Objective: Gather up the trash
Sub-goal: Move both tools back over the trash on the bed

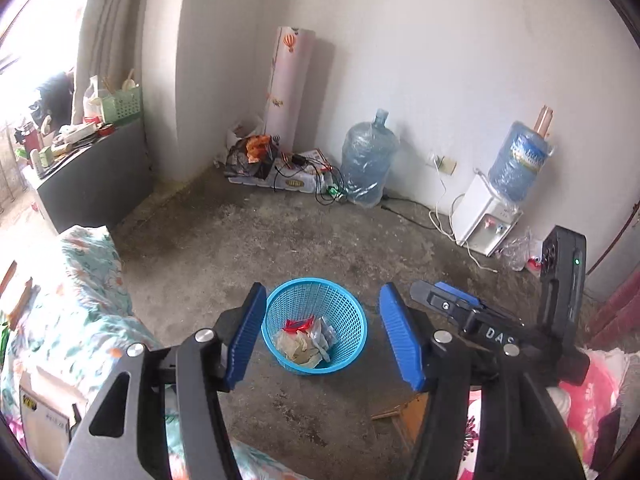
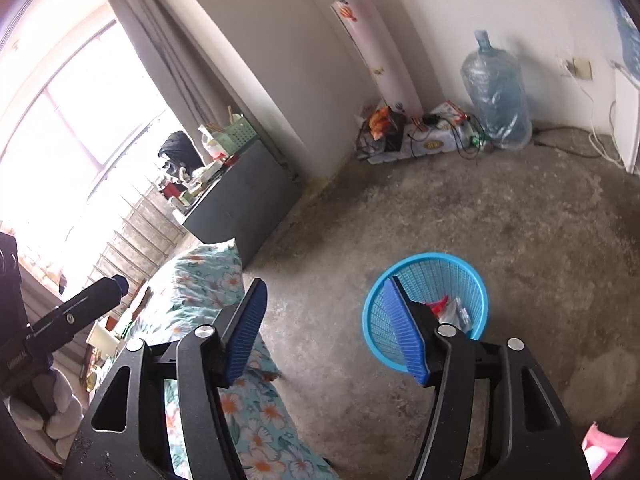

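Observation:
A blue mesh basket (image 1: 352, 316) stands on the concrete floor and holds crumpled wrappers and paper trash (image 1: 308, 340). My left gripper (image 1: 324, 336) is open and empty, held above the basket, which shows between its blue pads. The right gripper's body shows at the right of the left wrist view. My right gripper (image 2: 326, 332) is open and empty, above the floor; its right pad overlaps the basket (image 2: 460, 276), where some trash (image 2: 448, 308) shows. The left gripper's tip pokes in at the left.
A bed with a floral teal cover (image 2: 208, 280) lies at the left. A dark cabinet (image 1: 96, 176) with clutter stands by the window. Along the far wall are a water jug (image 1: 366, 160), a rolled mat (image 1: 288, 84), cables, and a dispenser (image 1: 486, 220). A pink cover (image 1: 592, 396) is at lower right.

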{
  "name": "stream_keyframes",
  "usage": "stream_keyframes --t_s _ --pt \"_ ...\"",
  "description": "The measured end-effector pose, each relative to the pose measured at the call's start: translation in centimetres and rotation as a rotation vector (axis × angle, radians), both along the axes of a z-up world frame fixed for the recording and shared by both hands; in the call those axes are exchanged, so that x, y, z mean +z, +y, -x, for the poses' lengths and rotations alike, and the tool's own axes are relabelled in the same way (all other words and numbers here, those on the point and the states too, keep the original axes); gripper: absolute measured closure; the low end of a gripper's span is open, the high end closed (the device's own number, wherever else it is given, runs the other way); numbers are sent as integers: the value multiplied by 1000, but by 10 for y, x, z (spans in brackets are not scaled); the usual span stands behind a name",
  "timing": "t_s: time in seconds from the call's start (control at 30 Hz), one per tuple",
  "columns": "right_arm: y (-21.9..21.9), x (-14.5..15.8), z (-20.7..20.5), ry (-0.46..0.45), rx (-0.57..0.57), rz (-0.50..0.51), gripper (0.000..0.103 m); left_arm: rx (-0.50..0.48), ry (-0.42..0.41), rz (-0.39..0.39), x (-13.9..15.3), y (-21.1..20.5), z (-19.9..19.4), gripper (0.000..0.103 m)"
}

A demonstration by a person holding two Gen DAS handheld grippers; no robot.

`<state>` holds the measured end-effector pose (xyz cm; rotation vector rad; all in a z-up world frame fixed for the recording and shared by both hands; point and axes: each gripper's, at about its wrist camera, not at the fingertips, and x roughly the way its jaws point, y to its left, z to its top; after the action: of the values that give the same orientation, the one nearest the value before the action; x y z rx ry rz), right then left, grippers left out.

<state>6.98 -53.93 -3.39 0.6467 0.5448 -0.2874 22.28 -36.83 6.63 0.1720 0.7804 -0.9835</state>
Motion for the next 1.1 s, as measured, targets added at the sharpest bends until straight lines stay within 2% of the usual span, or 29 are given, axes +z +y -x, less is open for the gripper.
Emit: stream_keyframes --t_s 0.13,0.2,0.23,0.37,0.6,0.73,0.87,1.0,1.1 --pt "56 43 18 -32 39 143 22 60 -31 100 37 68 25 36" --pt "79 59 21 -58 77 192 11 106 -51 138 46 102 38 31" --pt "91 66 22 -60 90 213 9 131 -56 150 49 118 43 29" --pt "136 85 18 -55 160 307 8 235 -67 172 52 181 58 28" --pt "219 87 4 -30 322 399 8 408 -137 175 49 296 81 26" --pt "261 93 1 -21 319 457 8 502 -169 179 43 352 94 26" --pt "289 101 5 -72 273 473 8 560 -181 214 37 399 105 25" --pt "307 96 6 -107 287 391 8 581 -202 207 26 432 117 23" --pt "324 80 -1 -78 333 335 8 577 -204 179 9 449 130 21"
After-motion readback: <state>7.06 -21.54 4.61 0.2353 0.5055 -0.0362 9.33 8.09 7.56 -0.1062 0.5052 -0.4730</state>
